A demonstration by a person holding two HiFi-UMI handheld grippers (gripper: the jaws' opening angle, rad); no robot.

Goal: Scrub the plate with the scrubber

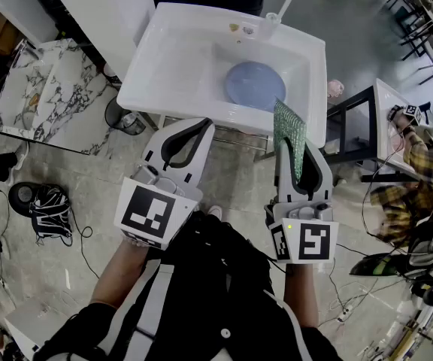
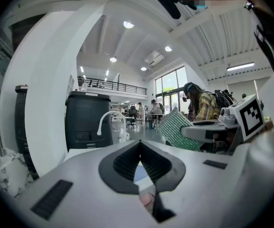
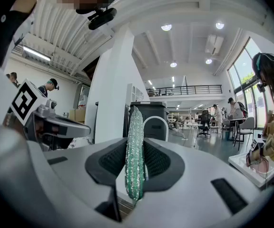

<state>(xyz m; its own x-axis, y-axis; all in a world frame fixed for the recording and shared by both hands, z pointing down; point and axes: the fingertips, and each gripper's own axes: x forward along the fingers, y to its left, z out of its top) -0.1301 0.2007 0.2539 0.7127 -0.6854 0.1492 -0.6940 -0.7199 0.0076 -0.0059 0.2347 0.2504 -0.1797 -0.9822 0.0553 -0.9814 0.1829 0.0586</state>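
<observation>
Head view is showing the blue plate (image 1: 254, 85) lying inside the white sink (image 1: 145, 89). Just in front of the sink, the right gripper (image 1: 298, 156) is clamping the green scrubber (image 1: 288, 130) upright, while the left gripper (image 1: 199, 130) is hovering with its jaws together, empty.

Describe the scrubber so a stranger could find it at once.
Start at the white sink with the blue plate in its basin. Just in front of its near rim, the right gripper clamps the scrubber on edge. It is the only glittery green mesh pad in sight; the left gripper is shut and empty.
</observation>
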